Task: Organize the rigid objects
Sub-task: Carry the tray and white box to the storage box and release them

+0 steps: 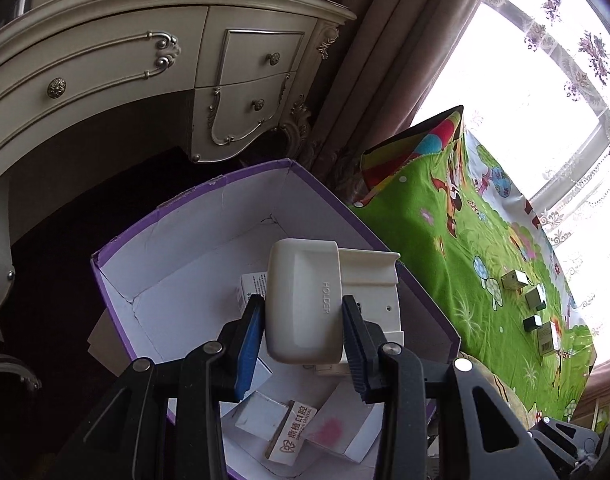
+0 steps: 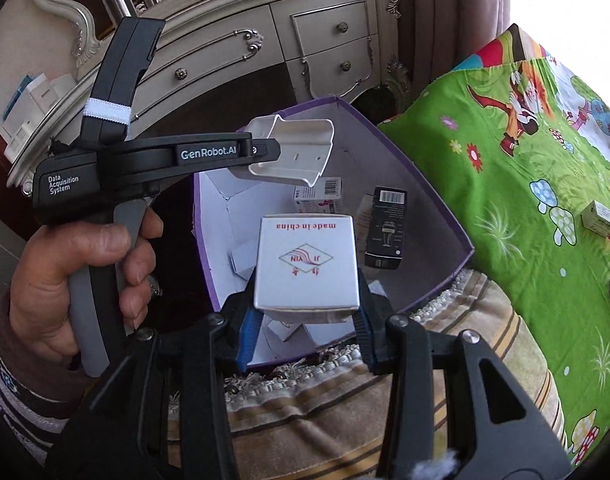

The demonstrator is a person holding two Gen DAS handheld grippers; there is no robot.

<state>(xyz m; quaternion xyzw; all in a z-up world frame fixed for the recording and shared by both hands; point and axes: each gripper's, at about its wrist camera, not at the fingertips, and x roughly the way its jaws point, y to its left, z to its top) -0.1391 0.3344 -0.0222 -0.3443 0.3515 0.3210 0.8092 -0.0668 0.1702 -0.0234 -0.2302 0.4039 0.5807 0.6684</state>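
green cartoon-print bedspread [image 2: 505, 184] beside an ornate cream dresser [image 1: 105, 72] – left gripper [image 1: 303, 320] clamps a smooth white plastic holder [image 1: 301, 300], right gripper [image 2: 307, 312] clamps a glossy white carton [image 2: 307, 264], both over the purple-edged cardboard box [image 1: 177, 216].

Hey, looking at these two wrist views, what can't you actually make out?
- Left wrist: floor of the purple box partly hidden by the white holder in the left hand-held gripper.
- Left wrist: small boxes on the green sheet too small to read.
- Right wrist: silver carton hides the box contents beneath it.
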